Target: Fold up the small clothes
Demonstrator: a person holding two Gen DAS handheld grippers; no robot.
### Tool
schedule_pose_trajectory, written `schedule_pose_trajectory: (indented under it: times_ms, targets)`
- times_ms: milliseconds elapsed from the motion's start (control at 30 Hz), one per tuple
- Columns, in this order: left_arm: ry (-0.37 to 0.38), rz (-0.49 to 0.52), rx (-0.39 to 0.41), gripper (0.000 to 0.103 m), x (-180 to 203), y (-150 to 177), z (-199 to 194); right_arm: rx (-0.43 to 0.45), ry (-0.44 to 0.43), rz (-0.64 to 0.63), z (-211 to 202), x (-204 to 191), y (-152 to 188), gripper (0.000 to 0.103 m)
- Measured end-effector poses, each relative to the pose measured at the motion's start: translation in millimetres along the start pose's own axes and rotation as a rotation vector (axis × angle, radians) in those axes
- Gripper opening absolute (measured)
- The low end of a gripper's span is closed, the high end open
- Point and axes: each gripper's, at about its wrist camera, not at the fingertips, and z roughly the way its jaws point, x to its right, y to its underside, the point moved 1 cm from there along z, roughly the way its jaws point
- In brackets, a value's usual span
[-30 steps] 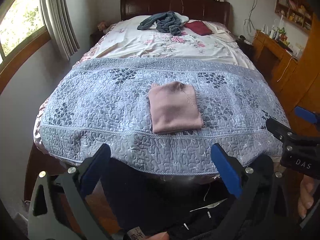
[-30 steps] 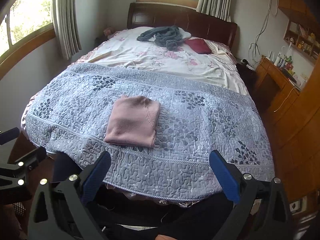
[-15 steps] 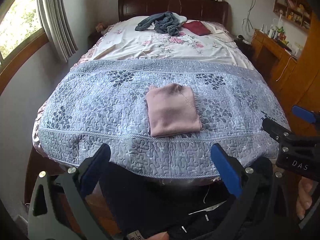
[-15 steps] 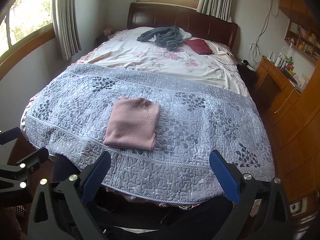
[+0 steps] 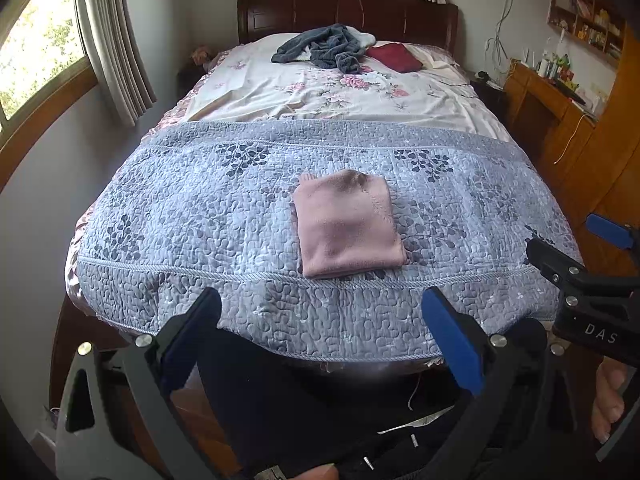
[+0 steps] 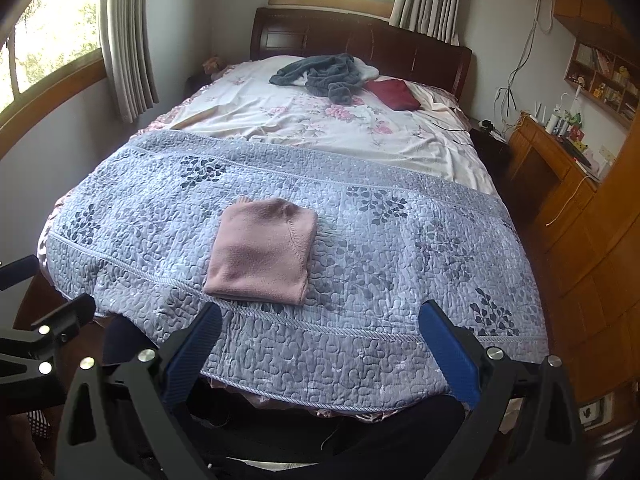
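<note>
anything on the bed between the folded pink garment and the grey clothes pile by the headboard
No, only bare quilt and floral sheet between the pink garment and grey pile, in both views.

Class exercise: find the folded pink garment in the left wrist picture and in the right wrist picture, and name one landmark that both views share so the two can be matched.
Left wrist: the folded pink garment lies just right of centre on the blue-grey quilt.
Right wrist: the folded pink garment lies left of centre, near the quilt's front edge.
Shared landmark: the dark red cushion by the headboard.
</note>
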Motion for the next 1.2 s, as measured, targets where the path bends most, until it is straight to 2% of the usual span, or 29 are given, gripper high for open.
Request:
schedule_pose_trajectory:
  times_ms: [1200]
  targets:
    - [0.008,0.003,-0.019,0.099,-4.4,-2.1,9.1,-0.02,-0.032,0.03,11.3,3.0,0.4,0.099]
